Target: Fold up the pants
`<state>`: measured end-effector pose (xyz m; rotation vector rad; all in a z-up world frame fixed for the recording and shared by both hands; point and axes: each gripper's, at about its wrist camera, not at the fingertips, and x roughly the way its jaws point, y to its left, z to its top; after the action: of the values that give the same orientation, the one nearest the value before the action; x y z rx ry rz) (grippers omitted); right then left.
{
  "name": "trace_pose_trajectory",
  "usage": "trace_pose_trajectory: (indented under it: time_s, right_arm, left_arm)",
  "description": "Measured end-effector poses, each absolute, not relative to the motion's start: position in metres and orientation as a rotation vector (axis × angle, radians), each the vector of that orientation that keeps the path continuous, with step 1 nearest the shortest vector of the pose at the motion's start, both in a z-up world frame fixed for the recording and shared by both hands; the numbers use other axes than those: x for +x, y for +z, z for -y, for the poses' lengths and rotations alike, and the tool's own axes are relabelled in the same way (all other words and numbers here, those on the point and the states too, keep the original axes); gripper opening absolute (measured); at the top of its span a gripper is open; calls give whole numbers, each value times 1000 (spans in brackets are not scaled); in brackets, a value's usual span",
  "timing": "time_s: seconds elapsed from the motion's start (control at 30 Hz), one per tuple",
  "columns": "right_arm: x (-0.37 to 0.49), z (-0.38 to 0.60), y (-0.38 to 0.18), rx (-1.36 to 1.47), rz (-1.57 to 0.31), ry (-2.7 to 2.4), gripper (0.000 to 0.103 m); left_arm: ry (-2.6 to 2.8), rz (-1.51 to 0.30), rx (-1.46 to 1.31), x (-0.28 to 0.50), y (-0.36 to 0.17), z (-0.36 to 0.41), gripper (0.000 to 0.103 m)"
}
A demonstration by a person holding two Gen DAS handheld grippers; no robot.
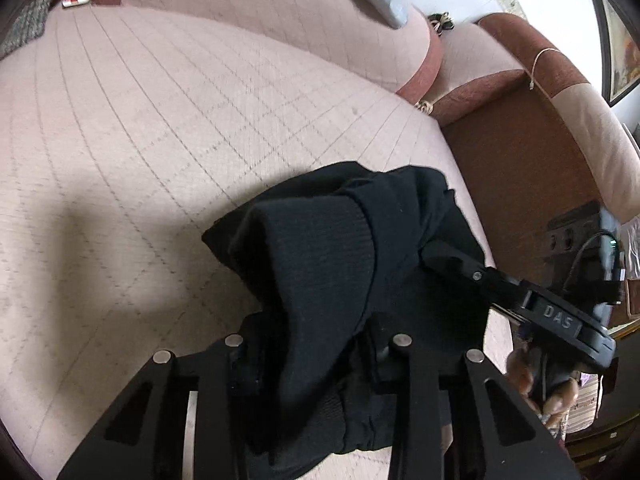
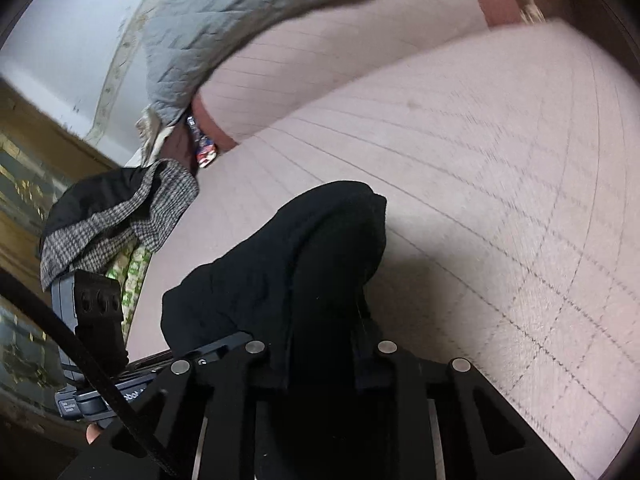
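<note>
Black pants point(image 1: 320, 248) lie bunched on a pink quilted sofa seat point(image 1: 160, 120). A ribbed cuff shows on top of the bundle. My left gripper point(image 1: 316, 344) is shut on the pants, and the cloth drapes over and hides its fingertips. My right gripper point(image 1: 436, 254) comes in from the right in the left wrist view, with its tips buried in the same bundle. In the right wrist view, the right gripper point(image 2: 320, 354) is shut on a thick fold of the pants point(image 2: 288, 264), which rises from between its fingers. The left gripper's body point(image 2: 96, 320) shows at the lower left.
A grey quilted blanket point(image 2: 224, 20) hangs over the sofa backrest point(image 1: 280, 12). A checked garment point(image 2: 120, 208) lies at the seat's end. A brown armrest point(image 1: 520, 152) with a power strip point(image 1: 576, 224) stands close to the right gripper. A hand point(image 1: 536, 376) holds that gripper.
</note>
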<state>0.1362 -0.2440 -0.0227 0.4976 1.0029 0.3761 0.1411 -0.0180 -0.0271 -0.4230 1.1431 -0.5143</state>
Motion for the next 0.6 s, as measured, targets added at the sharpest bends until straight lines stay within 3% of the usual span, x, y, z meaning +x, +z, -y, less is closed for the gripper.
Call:
trace_pose_trajectory:
  time_s: [0.3, 0.6]
  right_arm:
    - [142, 198, 26, 415, -953, 417, 22]
    - [189, 161, 18, 356, -977, 398, 22]
  left_arm:
    - [-484, -1065, -502, 148, 8, -30, 33]
    - [-410, -1073, -485, 197, -6, -46, 33]
